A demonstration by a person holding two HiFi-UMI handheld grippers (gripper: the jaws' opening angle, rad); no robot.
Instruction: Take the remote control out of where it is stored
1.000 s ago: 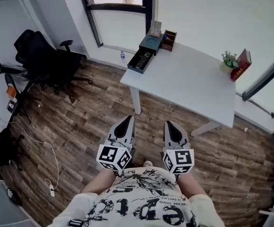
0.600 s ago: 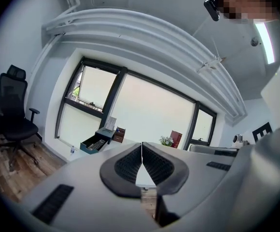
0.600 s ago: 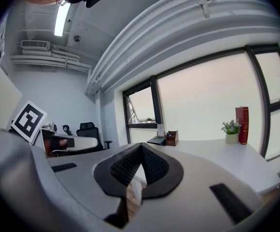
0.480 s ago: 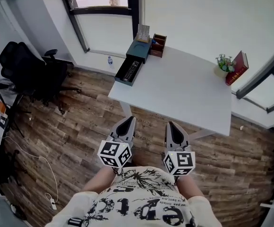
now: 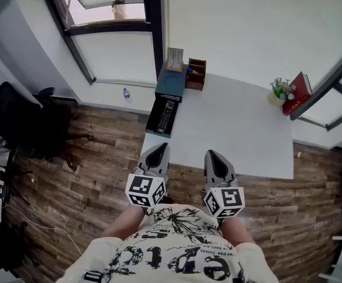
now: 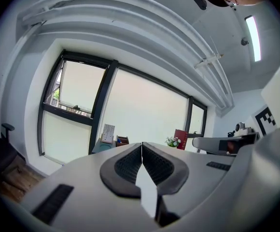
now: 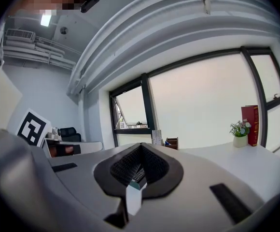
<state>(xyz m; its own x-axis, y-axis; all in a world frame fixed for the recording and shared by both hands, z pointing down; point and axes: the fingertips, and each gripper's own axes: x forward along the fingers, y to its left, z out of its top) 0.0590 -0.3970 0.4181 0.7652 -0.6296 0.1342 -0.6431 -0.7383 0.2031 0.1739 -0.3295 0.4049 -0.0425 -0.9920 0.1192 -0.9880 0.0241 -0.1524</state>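
Head view puts the remote control [image 5: 164, 115], lying lengthwise in its open drawer [image 5: 157, 132], ahead of the nearer left hand-held gripper [image 5: 158, 148]. That one and the right hand-held gripper [image 5: 211, 154] are both closed and empty.

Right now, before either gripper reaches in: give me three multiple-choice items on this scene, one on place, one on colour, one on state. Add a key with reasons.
1. Where is the remote control?
A. in the open drawer at the table's corner
B. on the floor
C. on a chair

2. What colour is the book by the plant?
A. blue
B. red
C. green

3. How do the left gripper's jaws stand?
A. wide apart
B. shut on the remote control
C. shut, nothing between

Key:
1 A, it lies in the pulled-out drawer.
2 B, its cover is red.
3 C, the left gripper view shows the pads meeting on nothing.
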